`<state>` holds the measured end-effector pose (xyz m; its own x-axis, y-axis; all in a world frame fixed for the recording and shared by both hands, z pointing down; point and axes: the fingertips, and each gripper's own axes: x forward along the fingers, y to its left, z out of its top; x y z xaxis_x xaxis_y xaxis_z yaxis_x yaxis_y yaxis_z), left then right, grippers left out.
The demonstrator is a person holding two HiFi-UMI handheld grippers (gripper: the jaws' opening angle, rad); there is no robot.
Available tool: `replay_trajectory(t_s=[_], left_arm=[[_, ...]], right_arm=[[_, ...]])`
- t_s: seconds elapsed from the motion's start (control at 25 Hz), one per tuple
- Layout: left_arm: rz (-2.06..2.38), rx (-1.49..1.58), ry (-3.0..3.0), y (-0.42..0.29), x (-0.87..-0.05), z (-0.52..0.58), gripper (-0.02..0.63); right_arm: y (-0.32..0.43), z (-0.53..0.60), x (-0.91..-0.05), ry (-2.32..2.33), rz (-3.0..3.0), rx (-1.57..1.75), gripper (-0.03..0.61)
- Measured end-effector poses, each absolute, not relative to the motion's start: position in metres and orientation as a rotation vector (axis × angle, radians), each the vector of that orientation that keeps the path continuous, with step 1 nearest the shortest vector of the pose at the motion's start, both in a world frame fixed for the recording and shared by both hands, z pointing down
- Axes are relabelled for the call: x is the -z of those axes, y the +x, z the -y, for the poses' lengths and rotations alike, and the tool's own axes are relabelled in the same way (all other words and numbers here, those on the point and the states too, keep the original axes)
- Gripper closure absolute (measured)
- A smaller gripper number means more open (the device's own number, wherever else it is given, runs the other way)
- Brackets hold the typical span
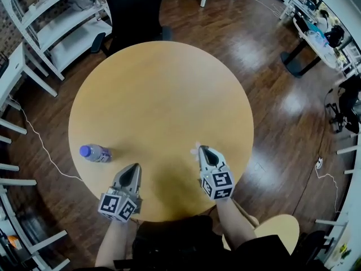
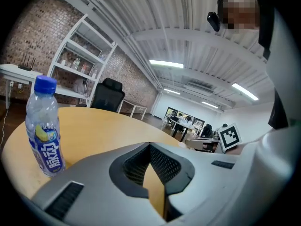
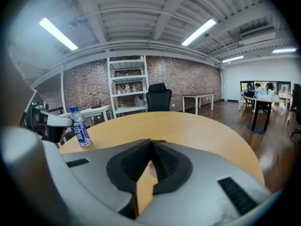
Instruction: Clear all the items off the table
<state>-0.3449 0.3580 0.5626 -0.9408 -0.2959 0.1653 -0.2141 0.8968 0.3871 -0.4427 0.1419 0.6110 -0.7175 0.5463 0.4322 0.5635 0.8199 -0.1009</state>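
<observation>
The left gripper (image 1: 134,168) is hovering over the near edge of the round light-wood table (image 1: 163,89), left of centre. Its jaws are sitting clenched tip to tip, and nothing is lying between them.

The right gripper (image 1: 202,149) is hovering over the same near edge, right of centre, and is pointing down toward the tabletop. Its jaws are also clenched, and they are pinching a small pale scrap (image 1: 196,148) at the tips. In the right gripper view the scrap is showing only as a pinkish patch between the pads. Its material cannot be told. The two grippers are sitting well apart from each other.

The clear plastic bottle with a blue cap and blue label (image 1: 96,153) is standing upright on the table near the left edge. It is sitting just beyond the left gripper and to that gripper's left. Neither gripper is touching it.

The rest of the tabletop is showing bare wood up to the far edge.

Beyond the far edge, a black office chair (image 1: 132,13) is standing close to the table. A white metal shelving rack (image 1: 62,24) is standing to the left of the chair, in front of a brick wall (image 3: 188,79). A dark wooden floor (image 1: 254,49) is surrounding the table.
</observation>
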Motion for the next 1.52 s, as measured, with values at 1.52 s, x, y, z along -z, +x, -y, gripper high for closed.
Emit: replay_trajectory(t_s=[1.52], left_arm=[[2.47,0.537,1.859,-0.198,-0.438,0.119,0.614]], right_arm=[[0.005,0.353,-0.454,0.813,2.981,-0.026,0.575]])
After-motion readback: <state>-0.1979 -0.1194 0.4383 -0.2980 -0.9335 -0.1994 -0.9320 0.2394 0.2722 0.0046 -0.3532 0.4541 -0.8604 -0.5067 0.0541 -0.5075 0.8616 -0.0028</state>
